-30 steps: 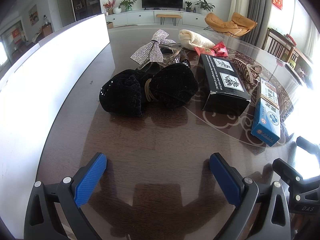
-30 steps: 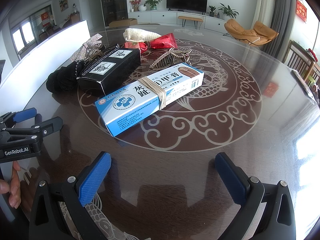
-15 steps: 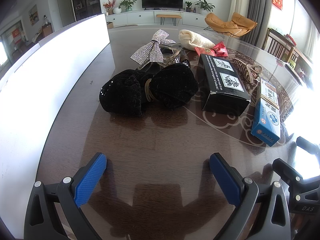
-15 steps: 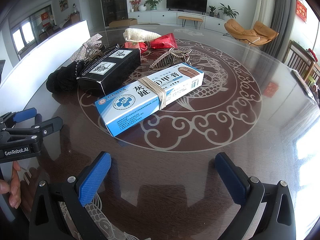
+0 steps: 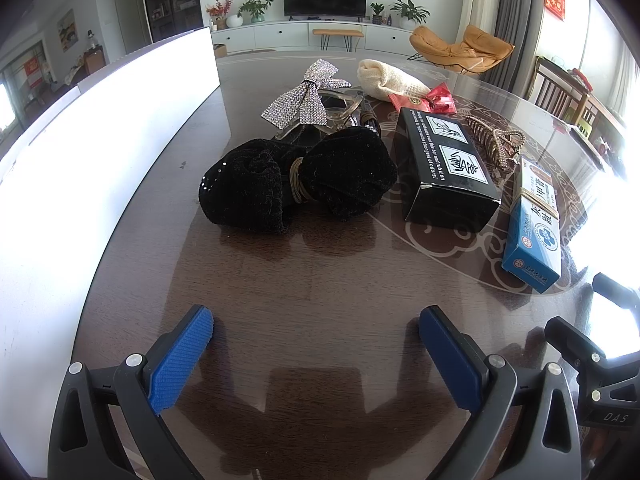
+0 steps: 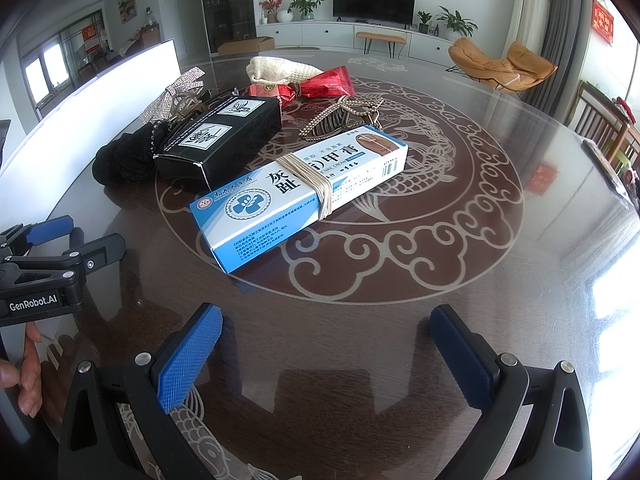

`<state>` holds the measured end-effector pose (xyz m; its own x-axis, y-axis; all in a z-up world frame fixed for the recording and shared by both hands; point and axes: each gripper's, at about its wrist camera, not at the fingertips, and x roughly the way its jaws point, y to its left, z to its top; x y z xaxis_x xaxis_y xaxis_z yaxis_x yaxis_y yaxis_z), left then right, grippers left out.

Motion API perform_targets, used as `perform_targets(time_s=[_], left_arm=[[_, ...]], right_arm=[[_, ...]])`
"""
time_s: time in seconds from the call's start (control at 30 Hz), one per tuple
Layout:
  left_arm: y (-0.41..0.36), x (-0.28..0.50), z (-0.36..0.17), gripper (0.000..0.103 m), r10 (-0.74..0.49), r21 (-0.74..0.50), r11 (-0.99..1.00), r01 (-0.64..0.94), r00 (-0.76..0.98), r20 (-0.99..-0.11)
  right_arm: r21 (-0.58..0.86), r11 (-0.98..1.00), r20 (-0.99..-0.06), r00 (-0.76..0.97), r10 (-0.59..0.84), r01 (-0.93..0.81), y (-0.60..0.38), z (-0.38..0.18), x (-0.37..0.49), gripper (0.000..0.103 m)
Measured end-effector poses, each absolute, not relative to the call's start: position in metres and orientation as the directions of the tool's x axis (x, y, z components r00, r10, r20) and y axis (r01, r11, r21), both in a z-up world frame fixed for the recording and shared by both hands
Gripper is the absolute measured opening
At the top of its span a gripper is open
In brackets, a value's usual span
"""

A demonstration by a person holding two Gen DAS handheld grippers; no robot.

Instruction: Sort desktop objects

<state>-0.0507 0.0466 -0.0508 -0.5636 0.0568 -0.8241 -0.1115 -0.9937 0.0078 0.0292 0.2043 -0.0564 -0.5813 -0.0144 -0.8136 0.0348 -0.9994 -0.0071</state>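
Note:
A black velvet bow (image 5: 296,184) lies ahead of my open, empty left gripper (image 5: 316,344); it also shows in the right wrist view (image 6: 124,156). Beside it lie a black box (image 5: 440,164) (image 6: 220,140) and a blue-and-white box with a rubber band (image 6: 300,188) (image 5: 534,224). Behind are a rhinestone bow (image 5: 308,96), a gold claw clip (image 6: 340,116) (image 5: 496,140), red packets (image 6: 312,84) and a cream pouch (image 5: 390,80). My right gripper (image 6: 326,344) is open and empty, short of the blue-and-white box.
A white board (image 5: 80,152) runs along the left edge of the dark glass-topped round table (image 6: 460,240). The left gripper body shows at the left of the right wrist view (image 6: 44,272). Chairs stand beyond the far right edge (image 6: 608,128).

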Motion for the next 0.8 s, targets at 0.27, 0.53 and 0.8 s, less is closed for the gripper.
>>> perform_targets(time_s=[0.27,0.53,0.8], left_arm=[[0.0469,-0.0515,-0.0502,0.103,0.057,0.008,-0.994,-0.111,-0.564,-0.824],[0.0470,-0.0518,-0.0503,0.103,0.057,0.008,-0.994,-0.111,-0.564,-0.824],[0.0471,-0.0521,-0.0508,0.103,0.057,0.008,-0.994,-0.111,-0.564,-0.824]], right_arm=[[-0.007,-0.999,-0.814,-0.581,-0.014,0.034,0.2045,-0.0556,0.0293,0.103],[-0.007,-0.999,-0.814,-0.581,-0.014,0.034,0.2047,-0.0550,0.0294,0.103],[-0.007,-0.999,-0.814,-0.581,-0.014,0.034,0.2045,-0.0556,0.0292,0.103]])
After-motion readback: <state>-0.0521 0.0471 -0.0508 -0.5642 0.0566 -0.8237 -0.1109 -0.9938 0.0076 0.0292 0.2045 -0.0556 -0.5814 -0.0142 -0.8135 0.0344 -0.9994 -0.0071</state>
